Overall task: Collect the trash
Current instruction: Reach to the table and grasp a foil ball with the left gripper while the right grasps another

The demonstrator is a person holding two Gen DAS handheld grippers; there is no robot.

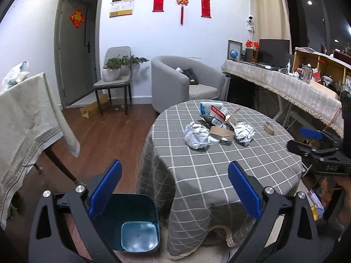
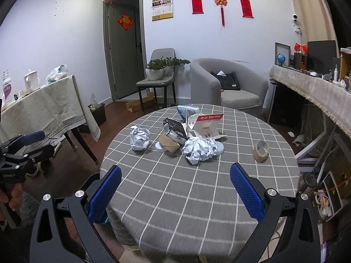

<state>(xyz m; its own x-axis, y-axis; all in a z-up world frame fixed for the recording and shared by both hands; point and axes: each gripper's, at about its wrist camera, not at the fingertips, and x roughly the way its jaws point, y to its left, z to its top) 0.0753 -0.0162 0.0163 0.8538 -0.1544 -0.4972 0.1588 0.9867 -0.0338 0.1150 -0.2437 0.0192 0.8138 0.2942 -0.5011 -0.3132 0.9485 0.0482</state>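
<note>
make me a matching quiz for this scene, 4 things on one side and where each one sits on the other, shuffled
Things:
1. blue bin
2. potted plant
3. black bag
4. crumpled foil ball

Places:
A. on the grey armchair
B. on the checked tablecloth
C. on the floor beside the round table
D. on the grey dining chair

Pairs: 1-C, 2-D, 3-A, 4-B

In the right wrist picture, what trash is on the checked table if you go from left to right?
Small crumpled silver foil ball → black printed snack bag → big crumpled silver foil ball → brown tape roll standing apart. The cups and cards in the middle pile overlap, so I left them out.
</note>
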